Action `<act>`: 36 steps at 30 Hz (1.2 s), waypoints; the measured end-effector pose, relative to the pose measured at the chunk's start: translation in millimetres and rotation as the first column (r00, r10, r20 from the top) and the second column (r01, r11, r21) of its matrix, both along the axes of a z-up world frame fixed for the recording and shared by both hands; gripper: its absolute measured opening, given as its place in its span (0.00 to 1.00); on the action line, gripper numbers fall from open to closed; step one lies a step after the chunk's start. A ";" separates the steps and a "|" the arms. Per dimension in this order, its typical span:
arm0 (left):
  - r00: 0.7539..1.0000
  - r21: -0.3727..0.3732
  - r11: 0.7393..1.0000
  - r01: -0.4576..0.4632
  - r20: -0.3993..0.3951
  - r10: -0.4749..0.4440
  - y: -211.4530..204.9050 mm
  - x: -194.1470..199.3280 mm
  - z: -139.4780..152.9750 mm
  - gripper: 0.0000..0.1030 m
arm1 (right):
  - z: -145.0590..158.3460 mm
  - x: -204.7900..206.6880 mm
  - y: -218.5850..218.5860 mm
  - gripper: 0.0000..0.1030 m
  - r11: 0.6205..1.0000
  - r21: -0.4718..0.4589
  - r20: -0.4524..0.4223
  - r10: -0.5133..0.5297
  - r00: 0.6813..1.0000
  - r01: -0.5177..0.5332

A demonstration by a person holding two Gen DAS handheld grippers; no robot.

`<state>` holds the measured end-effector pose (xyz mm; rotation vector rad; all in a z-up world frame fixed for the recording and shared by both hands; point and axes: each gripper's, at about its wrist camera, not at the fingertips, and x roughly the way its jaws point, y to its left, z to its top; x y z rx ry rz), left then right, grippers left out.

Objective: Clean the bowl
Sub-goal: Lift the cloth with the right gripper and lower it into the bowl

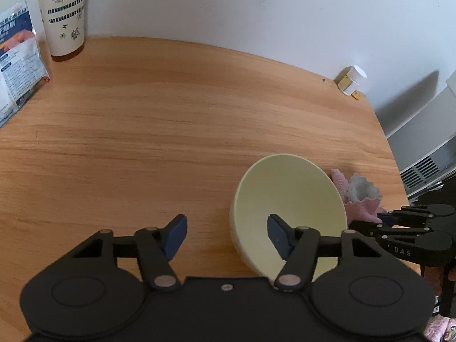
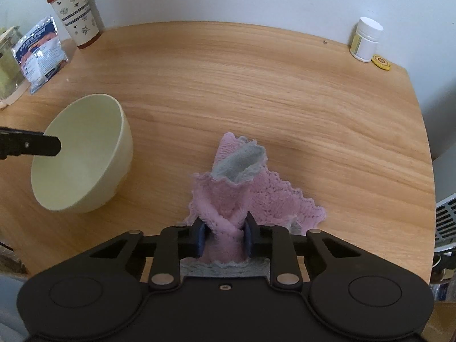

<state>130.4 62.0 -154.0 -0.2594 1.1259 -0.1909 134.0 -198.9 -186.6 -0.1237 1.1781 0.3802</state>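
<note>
Bowl is a pale yellow-cream one, tipped up on its side on the wooden table, opening facing toward the grippers. The left gripper has its jaws spread wide, nothing pinched. One blue pad sits inside the bowl's opening and the other is out over bare table, so the near rim runs between them. From the right wrist view you can see one black finger of it reaching over the bowl's rim.

The right gripper is clamped down on a pink cloth with a grey-blue underside; the cloth bunches up between the pads and the rest spreads onto the table just to the right of the bowl.

Along the back by the wall: a floral cup with a red lid, a blue-and-white packet, and over in the far right corner a little white pill bottle with a yellow round thing beside it.
</note>
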 end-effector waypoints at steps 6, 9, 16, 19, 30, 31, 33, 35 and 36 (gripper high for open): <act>1.000 -0.031 0.999 0.013 -0.002 -0.013 0.6 2.9 -1.7 0.43 | 9.0 2.4 -5.1 0.21 0.999 0.030 0.004 -0.033 0.999 0.033; 1.000 -0.043 0.999 0.008 -0.025 -0.009 2.8 4.2 -3.7 0.41 | 20.5 4.5 -7.4 0.20 0.997 0.066 0.016 -0.046 0.999 0.045; 0.998 -0.094 0.995 -0.017 -0.060 0.012 15.4 4.3 -8.0 0.26 | 74.0 0.7 0.1 0.19 0.964 0.266 0.078 -0.035 0.996 0.013; 0.999 -0.093 0.996 -0.016 -0.053 0.011 17.4 3.1 -3.3 0.22 | 88.9 0.0 12.7 0.19 0.934 0.354 0.094 0.011 0.996 -0.043; 0.997 -0.066 0.995 0.075 -0.026 -0.077 11.5 -2.7 17.9 0.12 | 62.3 26.0 78.4 0.19 0.909 0.356 0.026 0.224 0.974 -0.218; 0.996 -0.066 0.995 0.079 -0.024 -0.081 11.6 -2.7 18.9 0.12 | 59.7 26.9 83.0 0.19 0.906 0.352 0.025 0.242 0.970 -0.235; 0.995 -0.062 0.994 0.092 -0.020 -0.094 11.2 -2.0 21.0 0.12 | 55.5 27.3 94.7 0.19 0.909 0.317 0.032 0.276 0.961 -0.272; 0.994 -0.050 0.993 0.108 -0.012 -0.108 7.9 0.1 22.5 0.12 | 49.9 29.0 101.3 0.19 0.911 0.288 0.028 0.301 0.953 -0.296; 0.993 -0.042 0.992 0.117 -0.007 -0.117 6.7 0.3 23.3 0.11 | 46.9 29.7 103.9 0.19 0.911 0.276 0.024 0.312 0.950 -0.306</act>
